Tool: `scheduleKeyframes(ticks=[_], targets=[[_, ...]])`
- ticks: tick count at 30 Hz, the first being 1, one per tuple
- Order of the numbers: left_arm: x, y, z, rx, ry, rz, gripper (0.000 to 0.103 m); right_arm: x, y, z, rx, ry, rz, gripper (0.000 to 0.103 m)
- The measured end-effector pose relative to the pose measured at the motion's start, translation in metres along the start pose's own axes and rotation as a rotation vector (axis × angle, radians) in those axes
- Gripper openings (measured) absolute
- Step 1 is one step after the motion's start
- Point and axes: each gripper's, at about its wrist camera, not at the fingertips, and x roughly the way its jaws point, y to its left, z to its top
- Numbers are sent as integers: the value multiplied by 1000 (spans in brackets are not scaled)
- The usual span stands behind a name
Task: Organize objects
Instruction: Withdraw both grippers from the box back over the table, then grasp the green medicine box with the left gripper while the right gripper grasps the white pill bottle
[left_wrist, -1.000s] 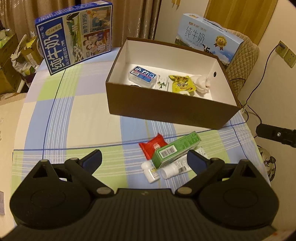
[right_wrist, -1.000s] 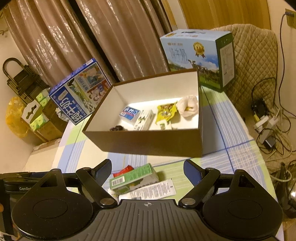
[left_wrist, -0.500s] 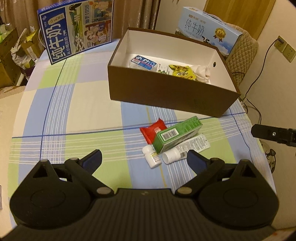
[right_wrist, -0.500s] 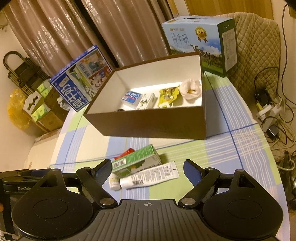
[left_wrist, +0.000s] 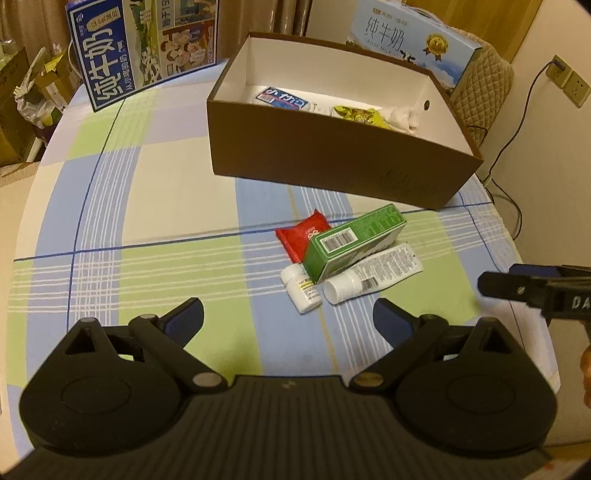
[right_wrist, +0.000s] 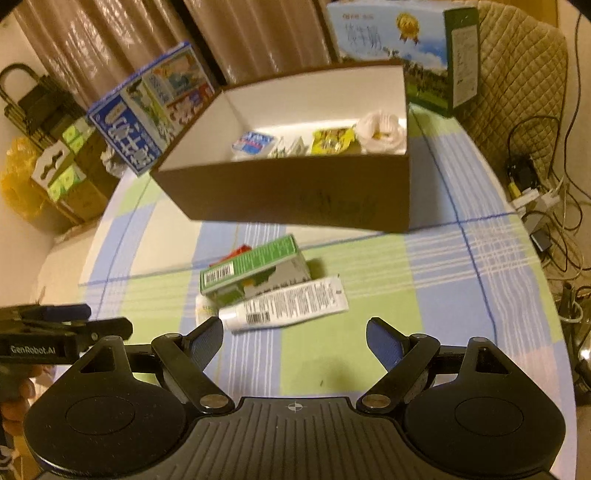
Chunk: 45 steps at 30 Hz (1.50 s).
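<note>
Brown cardboard box (left_wrist: 332, 162) sits at the far end of the checked tablecloth (left_wrist: 147, 221), and from the left wrist view our left gripper (left_wrist: 288, 317) hangs spread wide, holding nothing. Ahead and a bit right: green carton (left_wrist: 354, 243) leaning over a red packet (left_wrist: 304, 236), small white bottle (left_wrist: 301, 290) and white tube (left_wrist: 373, 275).

From the right wrist view, our right gripper (right_wrist: 295, 339) is wide apart and empty too. That tube (right_wrist: 288, 308) lies just ahead, slightly left, long axis crosswise to the fingers (so probably the right hand's grab, we reckon).
</note>
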Motion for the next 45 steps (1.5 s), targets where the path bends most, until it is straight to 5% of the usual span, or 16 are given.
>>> scheduleKeyframes(ticks=[17, 32, 39, 43, 45], targets=[[28, 6, 2, 50, 34, -2, 96, 28, -12, -3, 32, 69, -49, 82], [98, -61, 46, 457, 22, -108, 85, 11, -79, -19, 232, 70, -154, 82], [129, -80, 56, 563, 66, -116, 66, 3, -98, -30, 318, 75, -178, 82], [143, -83, 57, 575, 112, -130, 42, 0, -103, -34, 332, 79, -187, 82], [147, -85, 57, 578, 124, -127, 41, -1, -104, -35, 338, 80, -189, 82]])
